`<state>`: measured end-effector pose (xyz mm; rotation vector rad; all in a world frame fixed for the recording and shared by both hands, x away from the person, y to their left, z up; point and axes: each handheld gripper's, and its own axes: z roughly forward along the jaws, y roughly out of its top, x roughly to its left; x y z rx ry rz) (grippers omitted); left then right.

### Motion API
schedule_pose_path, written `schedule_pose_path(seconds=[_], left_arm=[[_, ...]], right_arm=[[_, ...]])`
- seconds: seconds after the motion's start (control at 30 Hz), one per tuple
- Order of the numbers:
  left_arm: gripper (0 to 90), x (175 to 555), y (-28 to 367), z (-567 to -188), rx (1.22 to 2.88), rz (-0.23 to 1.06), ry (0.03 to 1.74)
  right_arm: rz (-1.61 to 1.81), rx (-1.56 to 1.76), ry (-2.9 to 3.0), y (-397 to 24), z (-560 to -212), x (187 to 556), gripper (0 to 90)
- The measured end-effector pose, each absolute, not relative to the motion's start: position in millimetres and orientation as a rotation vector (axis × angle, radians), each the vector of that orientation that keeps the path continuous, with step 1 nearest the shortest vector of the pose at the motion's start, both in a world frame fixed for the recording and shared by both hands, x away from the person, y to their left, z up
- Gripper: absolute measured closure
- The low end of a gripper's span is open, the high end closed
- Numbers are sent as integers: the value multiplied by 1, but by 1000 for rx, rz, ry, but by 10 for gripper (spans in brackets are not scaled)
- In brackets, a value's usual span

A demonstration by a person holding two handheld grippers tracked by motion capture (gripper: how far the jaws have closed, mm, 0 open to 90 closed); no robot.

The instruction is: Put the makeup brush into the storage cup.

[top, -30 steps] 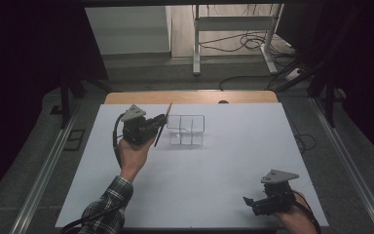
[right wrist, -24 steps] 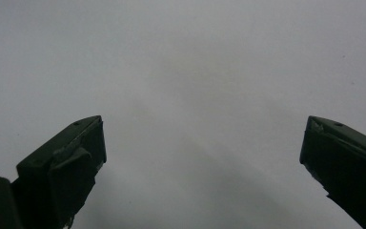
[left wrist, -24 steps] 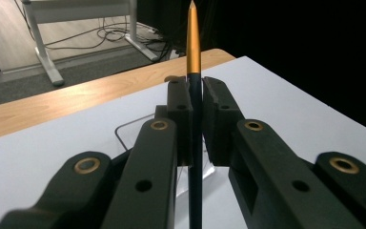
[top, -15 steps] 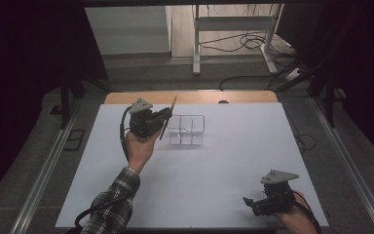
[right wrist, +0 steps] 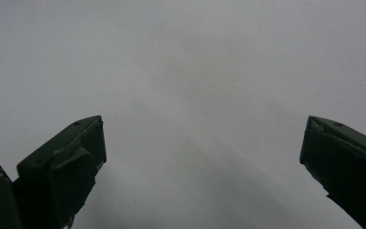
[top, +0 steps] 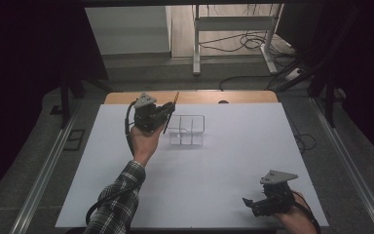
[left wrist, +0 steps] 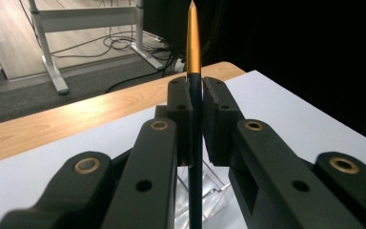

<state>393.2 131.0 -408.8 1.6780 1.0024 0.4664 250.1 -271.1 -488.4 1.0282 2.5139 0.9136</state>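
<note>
Two grippers: left gripper clamps a pencil beside the clear organizer; right gripper gapes over the table

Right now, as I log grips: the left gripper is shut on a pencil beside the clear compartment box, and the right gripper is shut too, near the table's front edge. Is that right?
Not quite. The right gripper is open: the right gripper view shows its jaws wide apart over bare table. The rest holds: the left gripper is shut on the pencil beside the clear compartment box.
</note>
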Motion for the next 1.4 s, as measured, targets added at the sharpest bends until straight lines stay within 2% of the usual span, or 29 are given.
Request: schedule_pose_path(seconds=[1.4], left_arm=[[836, 435, 121, -427, 1604, 503, 1024]], right_arm=[[913, 998, 2550, -268, -490, 249, 20]])
